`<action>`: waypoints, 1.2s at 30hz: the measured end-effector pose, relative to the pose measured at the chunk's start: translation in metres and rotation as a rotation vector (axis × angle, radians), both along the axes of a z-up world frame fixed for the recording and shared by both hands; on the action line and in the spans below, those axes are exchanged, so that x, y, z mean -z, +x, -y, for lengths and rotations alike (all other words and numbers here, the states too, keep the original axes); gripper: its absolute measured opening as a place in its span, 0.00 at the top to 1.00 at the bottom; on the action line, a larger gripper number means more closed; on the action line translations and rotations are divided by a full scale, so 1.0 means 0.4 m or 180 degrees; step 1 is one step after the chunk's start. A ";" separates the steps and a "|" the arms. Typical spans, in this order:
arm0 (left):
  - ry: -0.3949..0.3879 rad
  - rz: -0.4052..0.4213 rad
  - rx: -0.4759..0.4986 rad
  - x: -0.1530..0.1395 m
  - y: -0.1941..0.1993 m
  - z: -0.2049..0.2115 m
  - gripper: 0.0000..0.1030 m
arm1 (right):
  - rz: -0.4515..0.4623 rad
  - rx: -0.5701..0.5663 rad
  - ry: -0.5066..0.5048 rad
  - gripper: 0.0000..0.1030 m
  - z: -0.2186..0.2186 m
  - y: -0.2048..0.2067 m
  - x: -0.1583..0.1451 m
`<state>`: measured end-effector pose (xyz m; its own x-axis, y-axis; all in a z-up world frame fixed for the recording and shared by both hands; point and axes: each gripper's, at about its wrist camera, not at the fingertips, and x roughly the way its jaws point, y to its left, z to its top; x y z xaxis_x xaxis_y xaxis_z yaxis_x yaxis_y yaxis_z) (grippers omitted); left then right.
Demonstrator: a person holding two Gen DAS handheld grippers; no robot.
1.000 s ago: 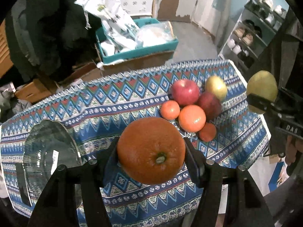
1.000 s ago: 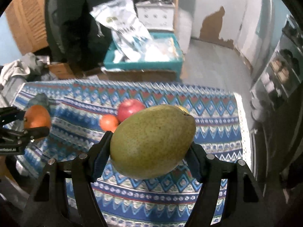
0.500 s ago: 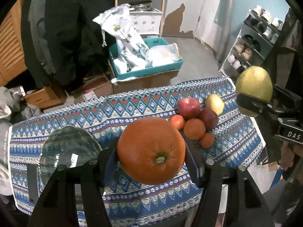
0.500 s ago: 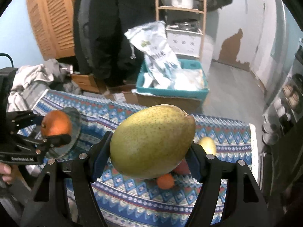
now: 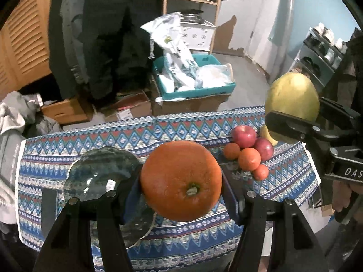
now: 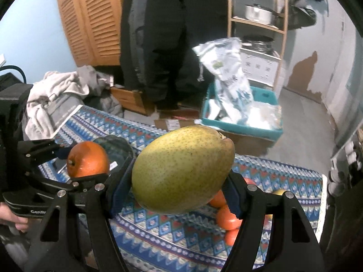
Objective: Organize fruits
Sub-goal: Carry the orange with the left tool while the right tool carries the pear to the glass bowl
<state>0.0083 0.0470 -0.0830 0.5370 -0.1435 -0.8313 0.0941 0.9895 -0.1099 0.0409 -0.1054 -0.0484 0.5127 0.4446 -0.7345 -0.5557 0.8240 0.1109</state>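
Observation:
My left gripper (image 5: 181, 181) is shut on a large orange (image 5: 180, 180), held high above the patterned tablecloth (image 5: 158, 133). My right gripper (image 6: 181, 174) is shut on a green mango (image 6: 183, 170), also lifted well above the table. In the left wrist view the mango (image 5: 292, 97) shows at the right edge. The right wrist view shows the orange (image 6: 88, 159) at the left. A dark glass plate (image 5: 99, 174) lies on the cloth at the left. A cluster of apples and small oranges (image 5: 249, 149) sits at the right, partly hidden in the right wrist view.
Beyond the table's far edge stand a teal bin (image 5: 195, 90) with plastic bags on a cardboard box, a wooden shelf (image 6: 256, 22) with pots, and hanging dark coats (image 6: 163, 34). Grey clothing (image 6: 59, 99) is heaped left of the table.
Both grippers have risen and drawn back from the table with their fruit, so the cloth, plate and fruit cluster look smaller. The right wrist view has swung left, bringing the plate into sight.

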 end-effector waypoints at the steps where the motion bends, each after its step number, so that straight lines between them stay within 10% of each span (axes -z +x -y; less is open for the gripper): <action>1: -0.0003 0.0004 -0.0028 0.000 -0.002 -0.011 0.37 | -0.0003 -0.0028 0.0003 0.30 -0.015 0.000 0.000; 17: -0.0069 -0.0120 -0.0551 0.065 -0.020 -0.228 0.37 | -0.0260 -0.0383 -0.0032 0.30 -0.256 0.022 0.062; 36: -0.0045 -0.0783 -0.1067 0.312 -0.033 -0.406 0.37 | -0.0915 -0.0676 -0.0395 0.30 -0.451 0.072 0.327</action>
<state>-0.0049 0.2092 -0.2077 0.3416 -0.0069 -0.9398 -0.2636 0.9591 -0.1028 0.0698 0.0751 -0.1792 0.1836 0.4173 -0.8900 -0.6763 0.7107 0.1937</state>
